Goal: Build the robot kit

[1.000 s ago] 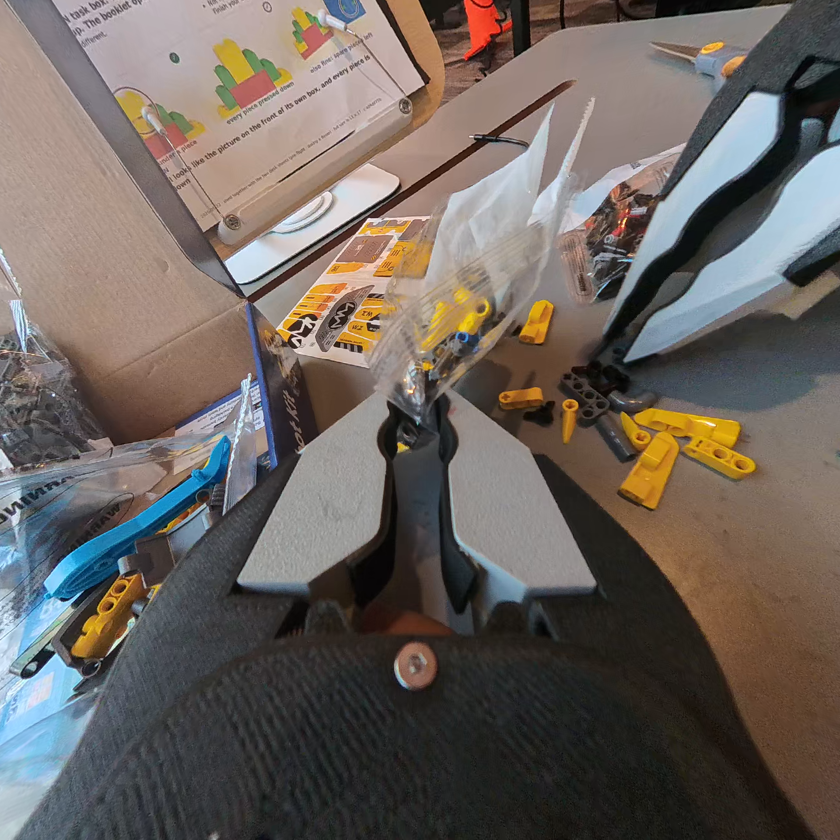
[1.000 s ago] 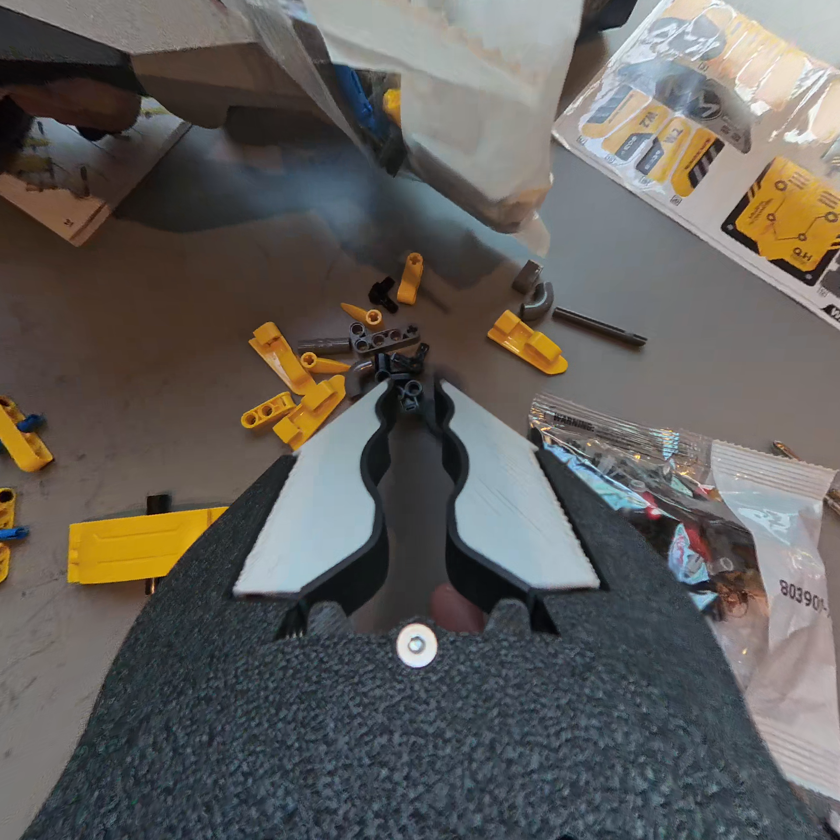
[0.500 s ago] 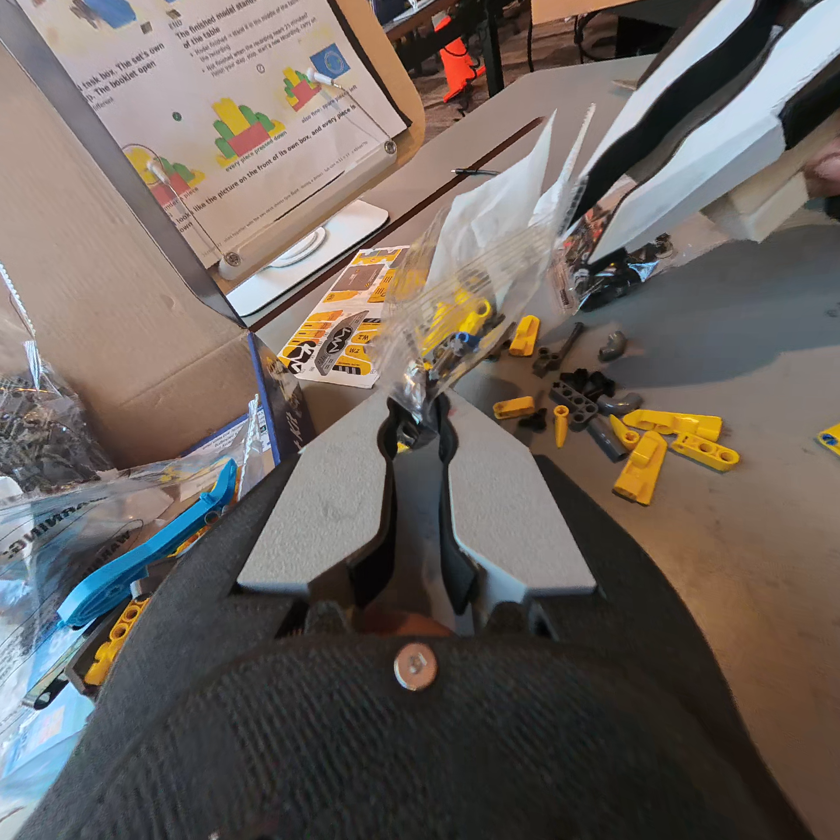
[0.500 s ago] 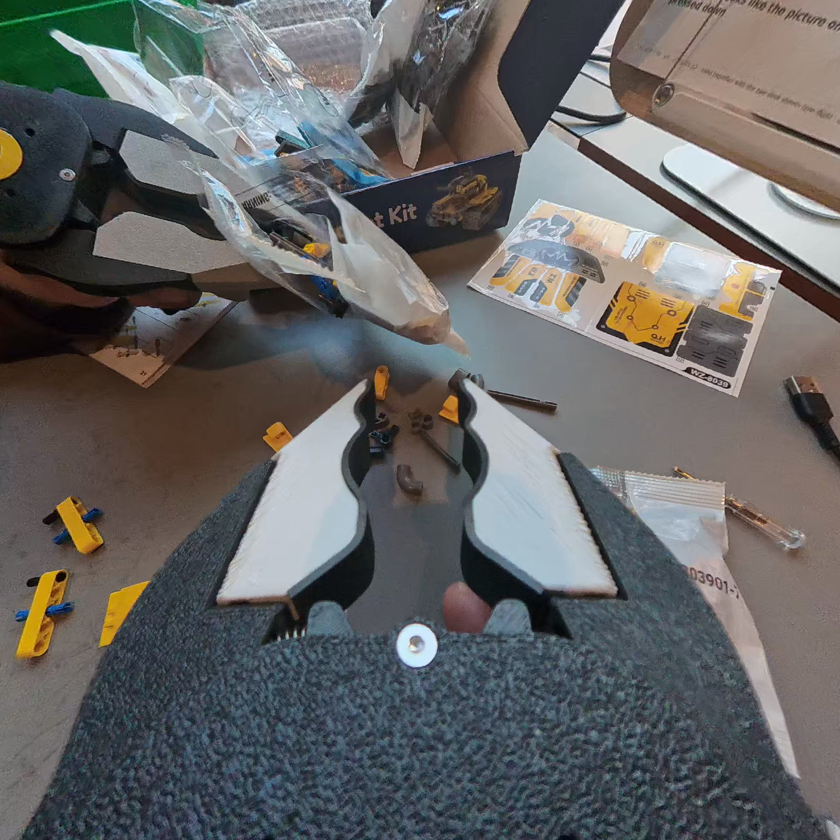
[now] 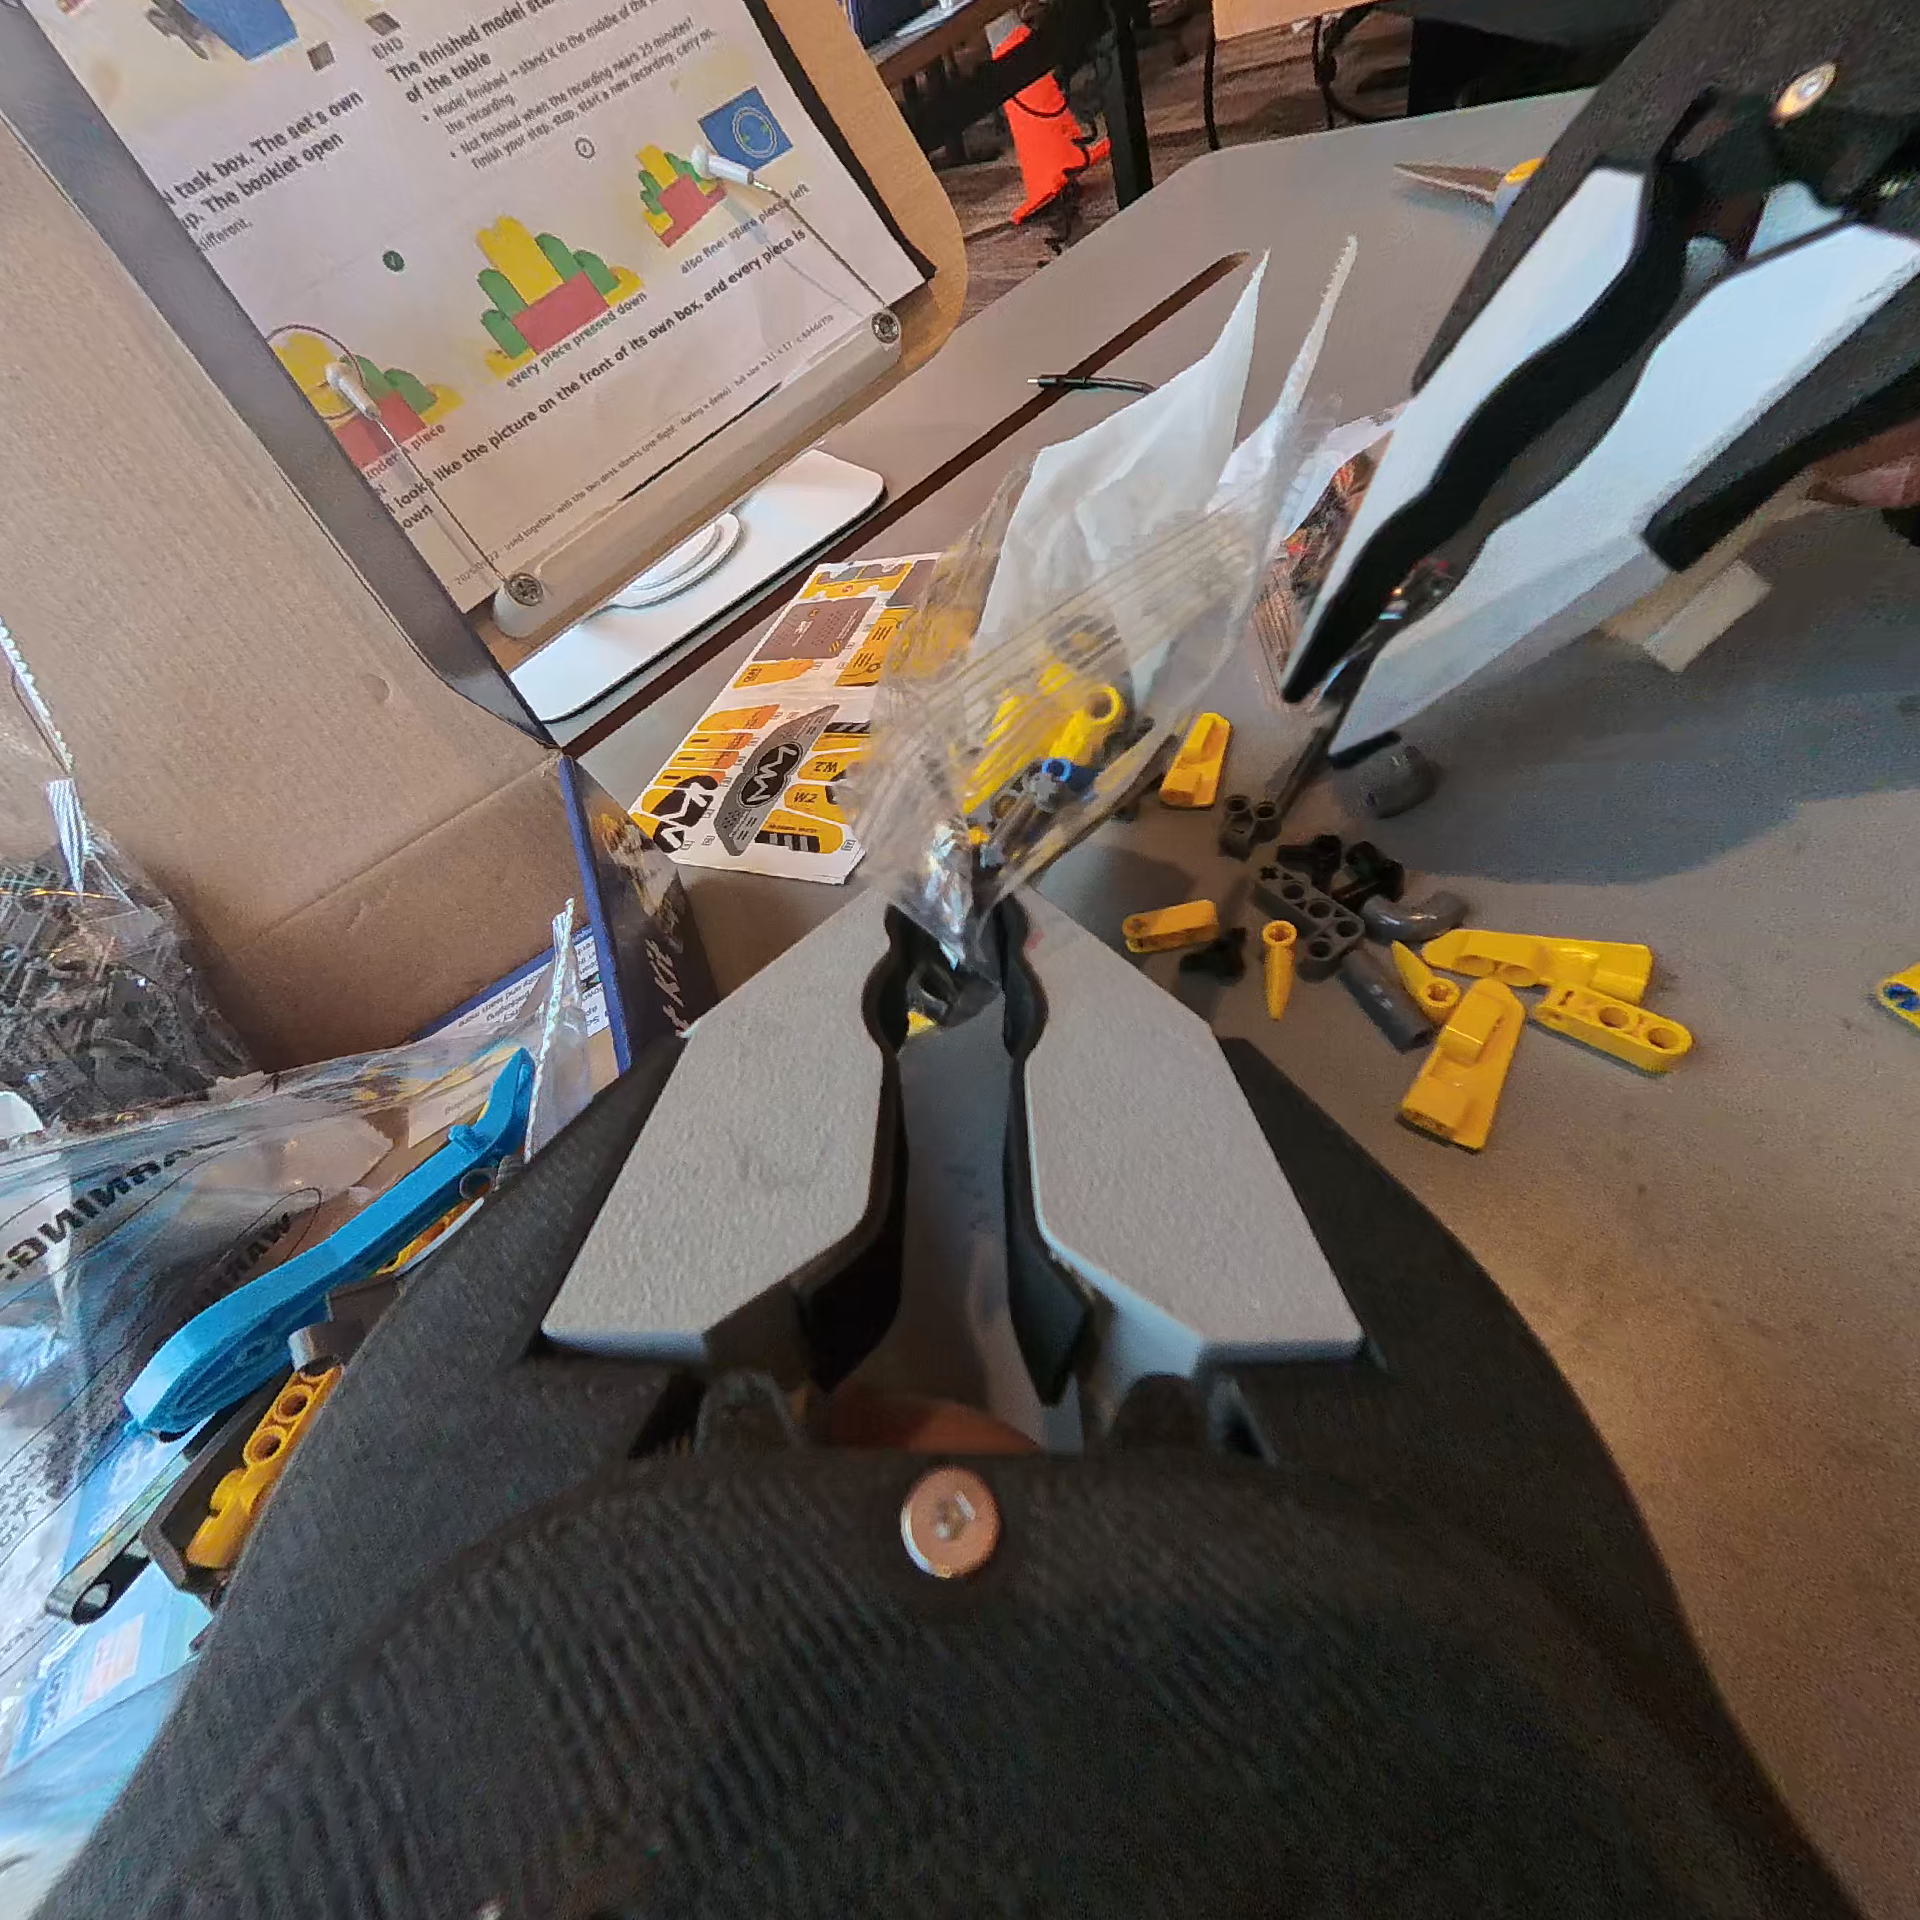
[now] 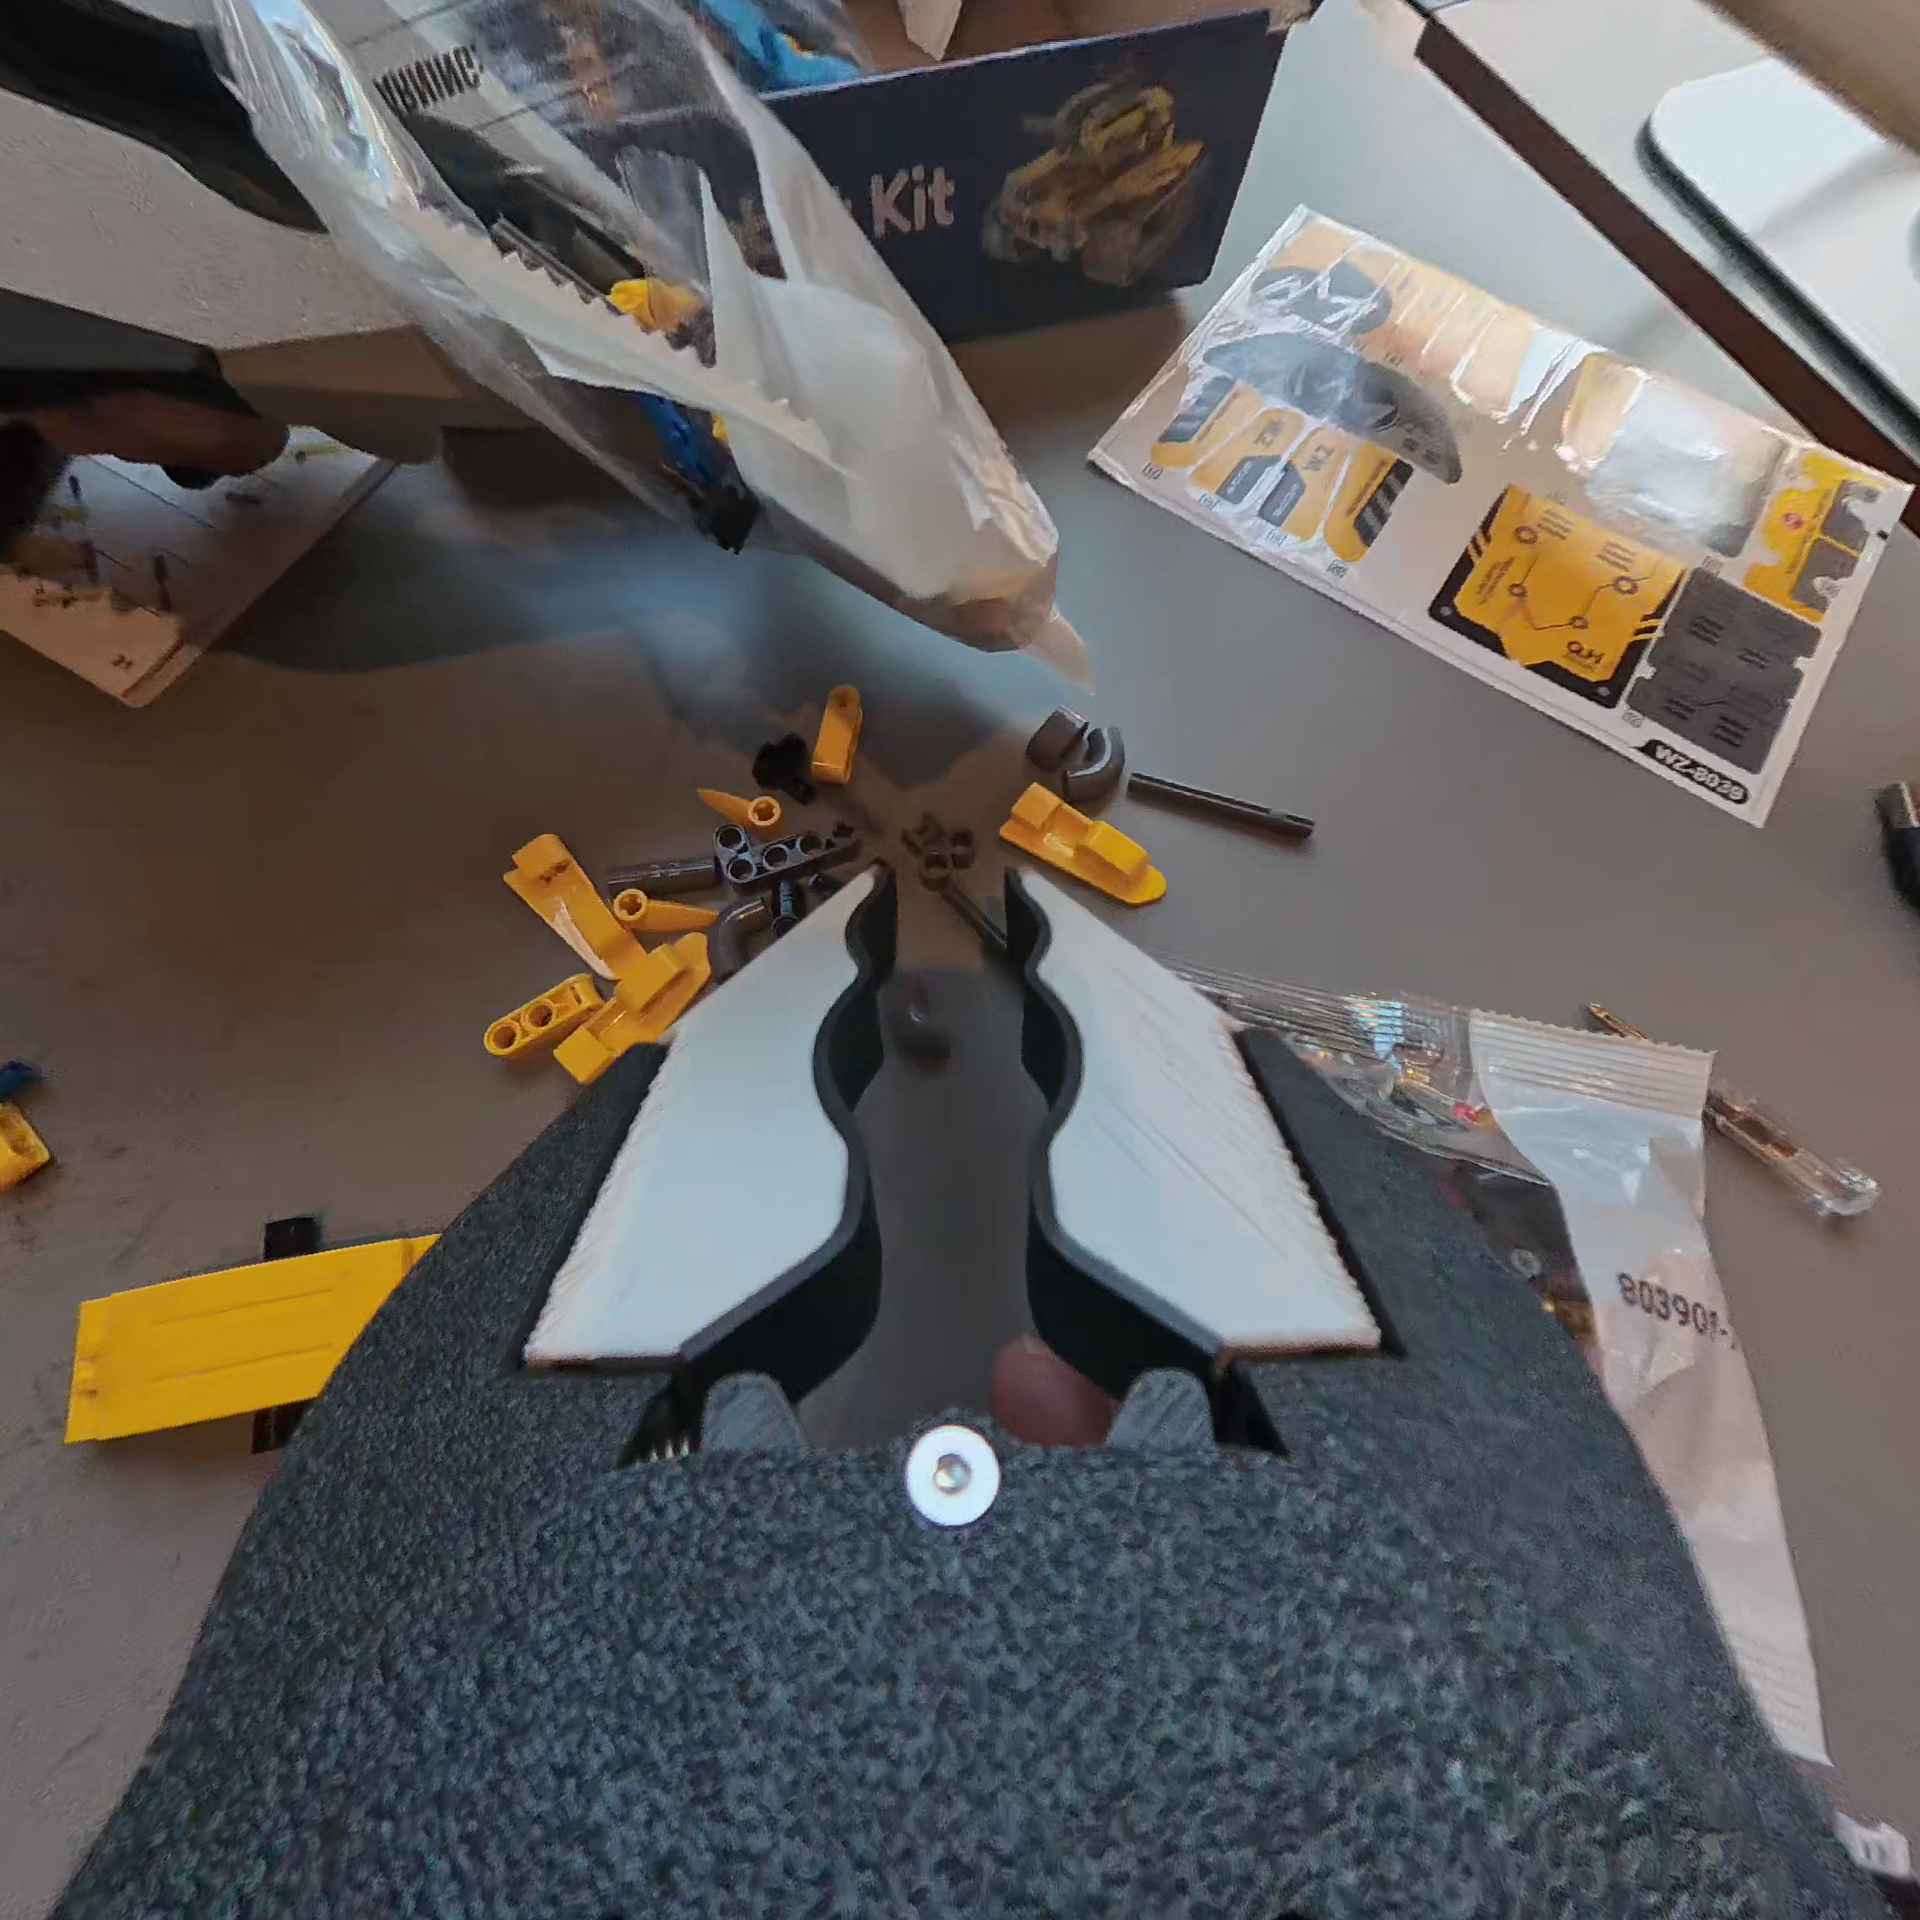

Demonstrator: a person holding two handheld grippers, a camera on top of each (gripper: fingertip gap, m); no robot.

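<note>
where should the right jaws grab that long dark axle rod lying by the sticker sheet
Grip the dark axle rod at mid-length, coming straight down with the jaws across its thin width. It lies flat on the table, its far end clear, while the near end sits close to a grey elbow piece. The right gripper is open.

yellow and dark grey bricks (image 6: 634,997), clear bag (image 5: 1049,717), grey table (image 6: 312,831)

left gripper (image 5: 948,940) | jaws clamp clear parts bag (image 5: 1049,707) | above grey table (image 5: 1662,1299)
</note>
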